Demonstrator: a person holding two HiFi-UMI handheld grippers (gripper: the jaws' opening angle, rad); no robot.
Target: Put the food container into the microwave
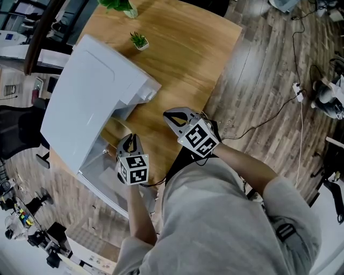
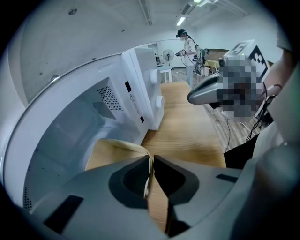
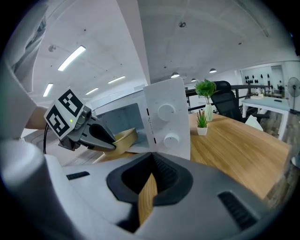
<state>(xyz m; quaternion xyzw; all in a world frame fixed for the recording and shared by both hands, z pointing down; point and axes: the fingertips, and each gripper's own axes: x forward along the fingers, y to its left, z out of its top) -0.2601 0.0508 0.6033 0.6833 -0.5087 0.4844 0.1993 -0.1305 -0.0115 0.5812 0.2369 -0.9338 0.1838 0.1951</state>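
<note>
A white microwave [image 1: 91, 91] stands on the wooden table [image 1: 188, 53] with its door [image 1: 102, 180] swung open toward me. A tan food container [image 1: 114, 130] sits at the mouth of the cavity. My left gripper [image 1: 129, 142] is shut on the container's near rim. In the left gripper view the jaws [image 2: 151, 159] pinch the thin rim of the container [image 2: 112, 152], with the microwave [image 2: 140, 93] cavity to the left. My right gripper [image 1: 174, 115] hovers over the table to the right, shut and holding nothing. The right gripper view shows the left gripper [image 3: 110, 143], the container [image 3: 125, 137] and the microwave's knob panel [image 3: 166, 122].
A small potted plant [image 1: 139, 40] and a larger plant [image 1: 121, 5] stand at the far end of the table. The table's right edge drops to a wood floor with cables [image 1: 298, 91]. An office chair [image 1: 16, 134] is at left. A person [image 2: 187, 47] stands far off.
</note>
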